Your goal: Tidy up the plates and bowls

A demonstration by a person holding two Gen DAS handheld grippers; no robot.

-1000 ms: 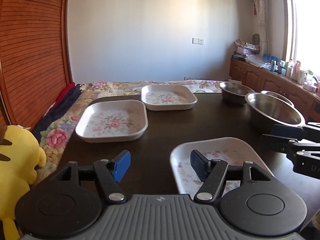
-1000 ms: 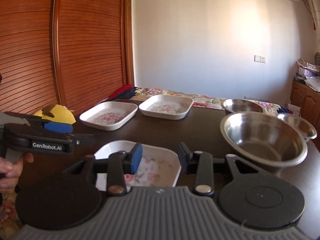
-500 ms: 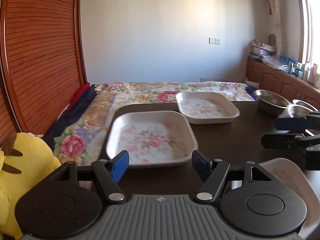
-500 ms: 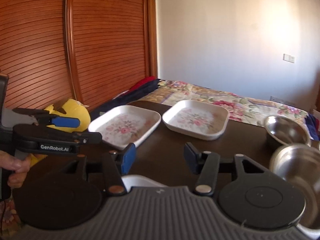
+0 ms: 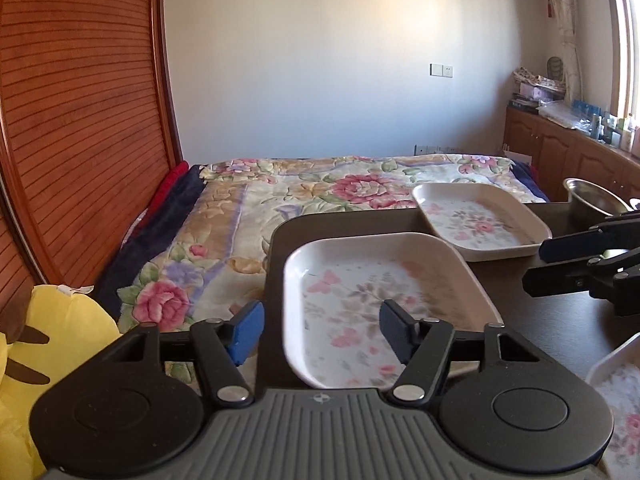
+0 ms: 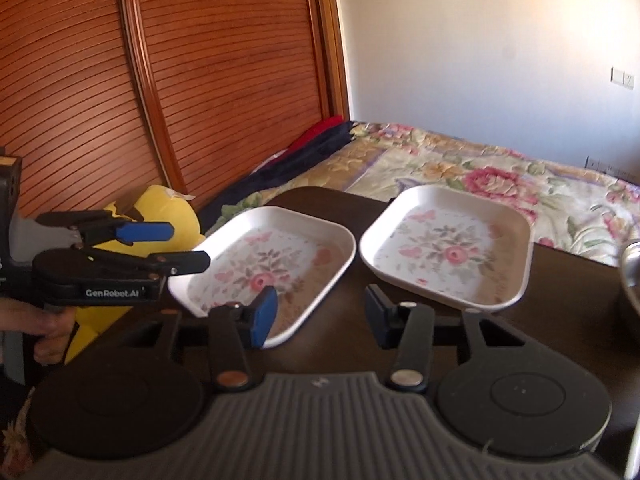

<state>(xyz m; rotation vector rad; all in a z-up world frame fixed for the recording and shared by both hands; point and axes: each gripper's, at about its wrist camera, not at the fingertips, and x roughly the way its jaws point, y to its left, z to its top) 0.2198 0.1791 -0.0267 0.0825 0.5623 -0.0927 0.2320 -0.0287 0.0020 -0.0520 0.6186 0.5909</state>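
Observation:
Two white square plates with a pink flower print lie side by side on the dark table. In the left wrist view the nearer plate [image 5: 380, 292] fills the middle and the farther plate [image 5: 480, 216] lies behind it to the right. My left gripper [image 5: 320, 332] is open, its left finger outside that plate's left rim and its right finger over the plate. My right gripper [image 6: 320, 316] is open and empty, low over the table before the left plate [image 6: 272, 264] and the right plate [image 6: 448, 248]. The left gripper [image 6: 176, 246] hangs at the left plate's near corner.
A third floral plate [image 5: 616, 400] shows at the bottom right, and a steel bowl [image 5: 592, 196] sits at the table's far right. A yellow plush toy [image 6: 160, 208] lies left of the table. A flowered bedspread [image 5: 320, 188] lies beyond the table's edge. A hand [image 6: 44, 332] holds the left gripper.
Both grippers have swung left and closer to the two far plates. The near plate and the large steel bowl have slid out to the right of both views. Both jaws stayed open.

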